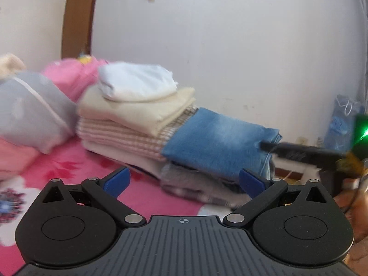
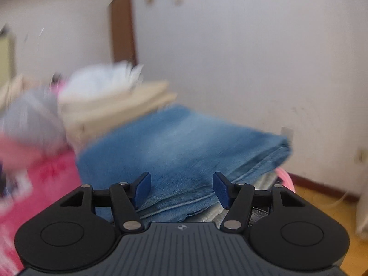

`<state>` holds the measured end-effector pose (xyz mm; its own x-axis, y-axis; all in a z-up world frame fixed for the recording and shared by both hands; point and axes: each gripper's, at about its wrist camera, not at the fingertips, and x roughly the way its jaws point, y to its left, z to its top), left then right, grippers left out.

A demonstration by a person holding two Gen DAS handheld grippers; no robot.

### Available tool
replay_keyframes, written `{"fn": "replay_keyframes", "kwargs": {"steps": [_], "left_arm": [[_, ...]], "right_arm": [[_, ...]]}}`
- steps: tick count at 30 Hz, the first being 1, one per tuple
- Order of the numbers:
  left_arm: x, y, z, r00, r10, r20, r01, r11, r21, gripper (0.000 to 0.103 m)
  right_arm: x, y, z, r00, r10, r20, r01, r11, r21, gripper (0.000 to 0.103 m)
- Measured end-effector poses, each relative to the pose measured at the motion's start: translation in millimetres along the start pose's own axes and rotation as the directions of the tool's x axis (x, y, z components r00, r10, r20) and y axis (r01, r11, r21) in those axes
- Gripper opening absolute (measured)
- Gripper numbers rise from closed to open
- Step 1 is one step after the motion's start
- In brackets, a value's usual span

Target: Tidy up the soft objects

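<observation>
A stack of folded clothes sits on a pink floral bed (image 1: pixel 142 197): a white garment (image 1: pixel 138 80) on top, a cream one (image 1: pixel 138 108) under it, then a pink striped cloth (image 1: pixel 119 135). Folded blue jeans (image 1: pixel 218 142) lie at the stack's right end over grey fabric (image 1: pixel 197 184). My left gripper (image 1: pixel 184 181) is open in front of the pile, holding nothing. My right gripper (image 2: pixel 181 189) is open with the blue jeans (image 2: pixel 184 147) lying between and beyond its blue pads; its black body (image 1: pixel 303 154) shows at the right of the left wrist view.
A grey pillow (image 1: pixel 30 110) and pink bedding (image 1: pixel 69 76) lie left of the stack. A white wall stands behind, with a brown door frame (image 1: pixel 76 23) at the left. A blue bag (image 1: pixel 342 124) leans on the wall at right. Wooden floor (image 2: pixel 322 204) lies beyond the bed's right edge.
</observation>
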<state>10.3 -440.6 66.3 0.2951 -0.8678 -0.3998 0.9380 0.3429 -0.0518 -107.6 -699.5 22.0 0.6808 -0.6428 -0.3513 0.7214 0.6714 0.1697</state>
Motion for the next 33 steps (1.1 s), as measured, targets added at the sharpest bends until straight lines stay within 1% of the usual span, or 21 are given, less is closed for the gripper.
{"fn": "replay_keyframes", "kwargs": {"steps": [2,4,7,9,11,14,17,20,22,24,29,33], "left_arm": [[-24.2,0.2,-2.4,1.000,0.011,0.012,-0.011,1.000,0.015,0.103],[-45.7,0.2,-7.3,1.000,0.010,0.025,-0.011,1.000,0.024,0.103],[-70.5,-2.4,-15.5,0.999,0.026,0.019,-0.026,1.000,0.013,0.103],[-84.1,-4.8,-20.9,0.999,0.032,0.011,-0.032,0.999,-0.003,0.103],[-98.7,-5.6,-25.7,0.999,0.032,0.014,-0.031,0.999,-0.026,0.103],[-120.0,-5.4,-32.1,0.999,0.033,0.023,-0.032,0.998,-0.060,0.103],[-139.2,-2.9,-38.9,0.999,0.047,0.023,-0.045,0.995,-0.093,0.103],[-155.3,3.0,-47.5,0.997,0.081,-0.001,-0.080,0.987,-0.143,0.103],[-164.9,7.9,-53.4,0.994,0.105,-0.020,-0.106,0.980,-0.166,0.103],[-176.5,12.6,-59.5,0.991,0.131,-0.024,-0.133,0.974,-0.182,0.103],[-195.3,20.8,-67.7,0.988,0.153,-0.033,-0.156,0.962,-0.222,0.103],[-206.2,14.7,-68.8,0.985,0.169,-0.033,-0.173,0.959,-0.224,0.103]], "right_arm": [[-31.5,-5.1,-1.8,0.999,0.031,0.043,-0.034,0.997,0.075,0.065],[-57.2,-1.1,-10.1,0.998,0.041,0.042,-0.045,0.994,0.098,0.068],[-95.7,9.5,-28.5,1.000,0.024,0.014,-0.025,0.996,0.088,0.072],[-117.3,22.3,-39.3,1.000,0.019,-0.007,-0.018,0.996,0.084,0.080],[-136.8,37.9,-49.7,0.999,0.018,-0.027,-0.016,0.997,0.081,0.085],[-167.1,56.8,-56.2,0.999,0.025,-0.046,-0.022,0.998,0.065,0.097],[-193.2,79.6,-61.2,0.999,0.017,-0.041,-0.016,1.000,0.019,0.102],[-211.3,101.3,-62.9,0.999,0.015,-0.039,-0.016,1.000,-0.025,0.103],[-219.2,114.1,-63.6,0.999,0.006,-0.053,-0.008,0.999,-0.038,0.103],[-227.4,126.8,-64.8,0.998,-0.006,-0.066,0.003,0.999,-0.043,0.103],[-244.1,152.3,-67.6,0.995,-0.015,-0.101,0.011,0.999,-0.046,0.103],[-255.0,167.4,-67.7,0.993,-0.028,-0.114,0.020,0.997,-0.069,0.103]]}}
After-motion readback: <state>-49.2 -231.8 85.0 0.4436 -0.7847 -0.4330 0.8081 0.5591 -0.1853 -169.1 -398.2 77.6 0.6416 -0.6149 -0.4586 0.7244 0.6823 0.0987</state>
